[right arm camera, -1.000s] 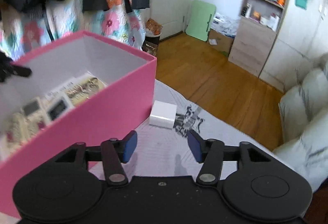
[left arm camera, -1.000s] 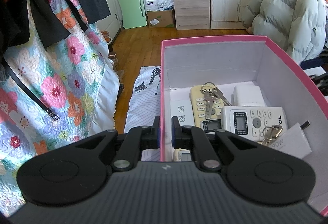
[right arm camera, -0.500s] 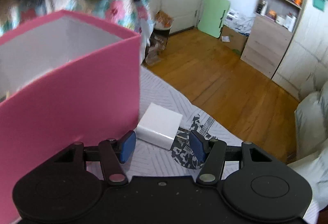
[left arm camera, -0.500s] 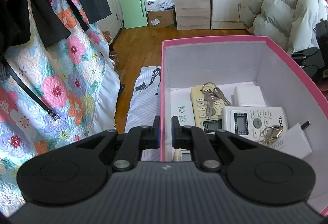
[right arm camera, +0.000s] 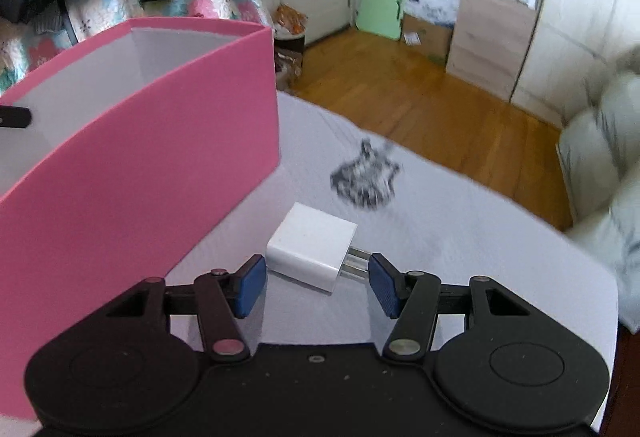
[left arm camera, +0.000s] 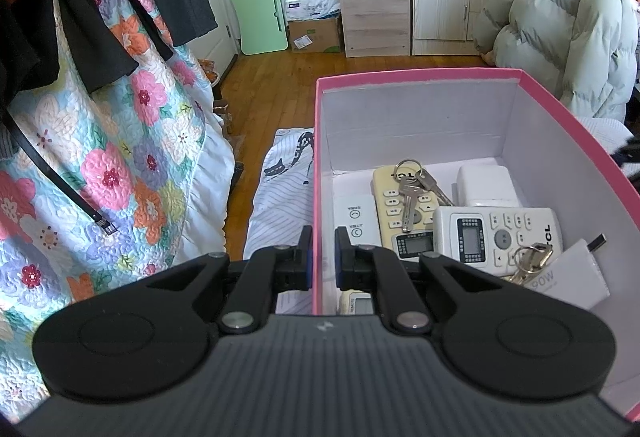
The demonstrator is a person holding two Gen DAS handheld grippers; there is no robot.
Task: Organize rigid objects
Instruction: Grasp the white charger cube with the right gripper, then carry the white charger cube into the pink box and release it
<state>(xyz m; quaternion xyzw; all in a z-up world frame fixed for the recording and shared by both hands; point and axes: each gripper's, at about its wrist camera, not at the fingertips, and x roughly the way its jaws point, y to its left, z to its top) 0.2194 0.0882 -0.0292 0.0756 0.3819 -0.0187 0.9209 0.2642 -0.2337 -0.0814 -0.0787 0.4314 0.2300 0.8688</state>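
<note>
Currently the right gripper [right arm camera: 316,287] has its jaws spread, nothing between the pads, tilted down toward the bed sheet [right arm camera: 460,237]. Just ahead of the blue fingertips [right arm camera: 250,287] lies the white charger plug [right arm camera: 312,249], flat on the sheet. Its long axis runs crosswise to the gripper's line, body toward the left pad and metal prongs [right arm camera: 356,263] toward the right pad, so a closing stroke would act along that axis. The plug sits slightly forward of the gap, not yet inside it. To the left stands the pink box [right arm camera: 140,165], near the plug but apart from it. The left gripper [left arm camera: 322,257] is pressed together on the box's left wall [left arm camera: 318,197], steadying it. By this reading the right hand is the nearer one
</note>
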